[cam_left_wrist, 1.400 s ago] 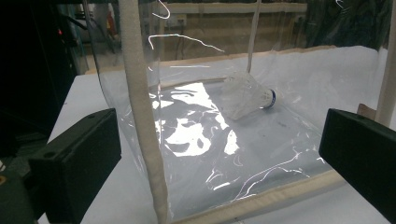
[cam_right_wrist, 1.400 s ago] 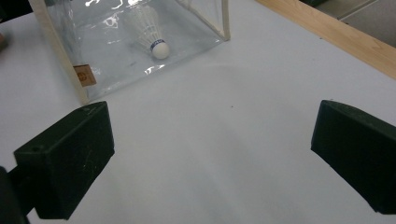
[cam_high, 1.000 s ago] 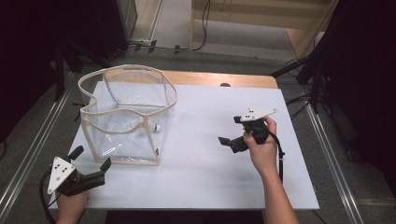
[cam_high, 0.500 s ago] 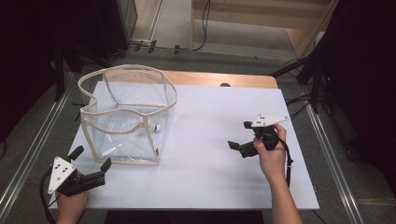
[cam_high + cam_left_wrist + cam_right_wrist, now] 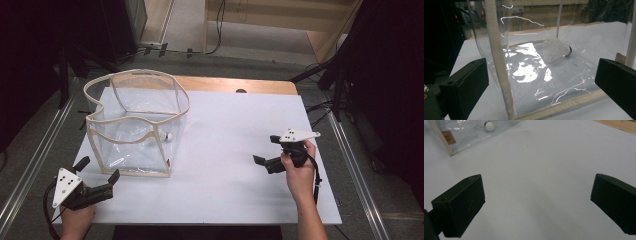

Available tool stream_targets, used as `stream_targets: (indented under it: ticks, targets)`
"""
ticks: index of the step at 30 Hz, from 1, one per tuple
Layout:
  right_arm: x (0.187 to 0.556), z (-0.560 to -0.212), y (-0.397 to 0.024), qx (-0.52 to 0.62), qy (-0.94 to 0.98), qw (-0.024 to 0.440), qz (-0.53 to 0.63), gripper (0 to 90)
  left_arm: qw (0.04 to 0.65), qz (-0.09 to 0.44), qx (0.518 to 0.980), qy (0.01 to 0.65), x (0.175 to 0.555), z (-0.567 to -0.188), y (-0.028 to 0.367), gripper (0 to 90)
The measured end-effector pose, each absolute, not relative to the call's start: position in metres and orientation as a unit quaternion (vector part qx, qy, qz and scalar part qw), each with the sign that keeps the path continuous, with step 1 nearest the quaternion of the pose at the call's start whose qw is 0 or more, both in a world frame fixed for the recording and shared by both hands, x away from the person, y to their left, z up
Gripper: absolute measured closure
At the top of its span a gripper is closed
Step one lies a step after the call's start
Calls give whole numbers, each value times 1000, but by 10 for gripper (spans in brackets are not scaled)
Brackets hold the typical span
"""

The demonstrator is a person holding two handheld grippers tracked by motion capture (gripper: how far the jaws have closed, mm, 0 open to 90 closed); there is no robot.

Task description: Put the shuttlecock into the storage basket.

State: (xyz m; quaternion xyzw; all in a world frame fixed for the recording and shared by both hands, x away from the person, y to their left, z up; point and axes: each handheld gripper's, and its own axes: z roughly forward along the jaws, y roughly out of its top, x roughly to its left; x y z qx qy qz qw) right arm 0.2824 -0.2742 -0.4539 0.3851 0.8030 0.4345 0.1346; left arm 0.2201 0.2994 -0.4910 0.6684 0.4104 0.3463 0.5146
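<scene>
1. The left gripper [image 5: 98, 172] sits at the near left corner of the white surface [image 5: 230, 150], held in a hand at the bottom edge, its jaws spread wide with nothing between them
2. It points at the near corner of the clear plastic bag [image 5: 135, 125] and is just short of it, apart from it – in the left gripper view the bag's cream-edged corner seam [image 5: 499, 62] stands upright between the two jaws, a little beyond them
3. The bag stands open on the left half of the surface, its cream rim wavy and sagging on the near side
4. A white shuttlecock [image 5: 556, 50] lies on its side on the floor of the bag, toward the far right corner, its round cork tip with a blue band pointing right – in the high view it is a small pale spot [image 5: 167, 136] behind the bag's right wall
5. The middle of the surface lies between bag and right hand
6. The right gripper [image 5: 265, 151] is held near the right edge of the surface, well apart from the bag, jaws wide and holding nothing; it aims left toward the bag, whose corner and the cork tip [image 5: 489, 125] show far off in the right gripper view
</scene>
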Motion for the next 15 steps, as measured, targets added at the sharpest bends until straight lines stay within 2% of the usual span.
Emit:
stream_targets:
  ticks: [15]
  targets:
    - [267,-467,-297,408,789,135,439,0,511,348,671,409,220,-491,299,0]
